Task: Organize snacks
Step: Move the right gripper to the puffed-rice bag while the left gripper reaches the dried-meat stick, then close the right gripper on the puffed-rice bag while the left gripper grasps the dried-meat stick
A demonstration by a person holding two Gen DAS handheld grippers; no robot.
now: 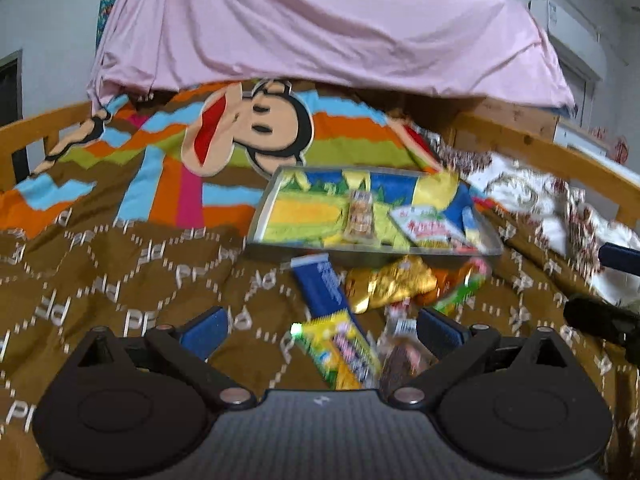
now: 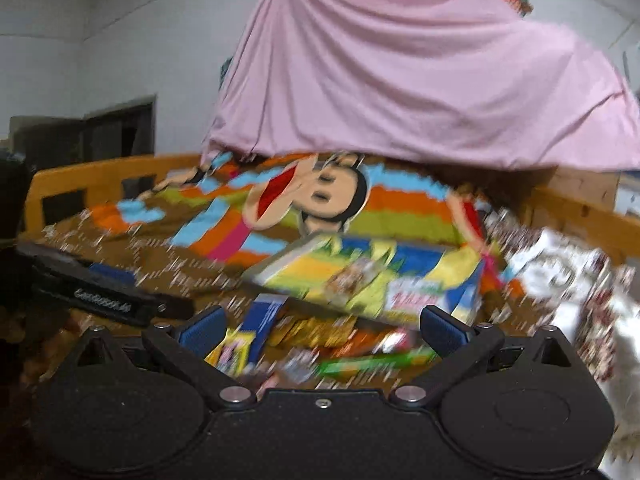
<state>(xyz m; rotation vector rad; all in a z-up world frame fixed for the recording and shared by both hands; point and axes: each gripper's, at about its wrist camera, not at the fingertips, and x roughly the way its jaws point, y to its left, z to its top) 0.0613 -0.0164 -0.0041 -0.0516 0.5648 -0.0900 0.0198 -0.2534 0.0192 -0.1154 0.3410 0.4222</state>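
you are holding the left gripper [image 1: 318,330] low over the loose snacks, its blue fingers spread wide and gripping nothing. the yellow packet [image 1: 340,354] is lying right between those fingers, just ahead of the tool, with its long axis running away from you and slanting a little to the left, so the fingers are already standing across its narrow width. the blue packet [image 1: 322,290] is lying just beyond it on much the same line, its near end touching or overlapping the yellow one. the gold bag [image 1: 390,286] and the green packet [image 1: 464,290] are lying to the right, near the tray.

your right gripper [image 2: 320,330] is also spread wide and empty, hanging over the same heap from the right, with the green packet [image 2: 376,362] lying crosswise in front of it. by my reading the left one is nearer the yellow packet and better lined up for it.

the tray [image 1: 276,196] is sitting further off, beyond the heap, and is already holding a few packets.

everything is resting on a soft brown quilt [image 1: 120,280] on a wooden-railed bed, so packets may be sinking or sliding under pressure. a pink sheet [image 1: 320,20] is hanging behind. both views are blurred.
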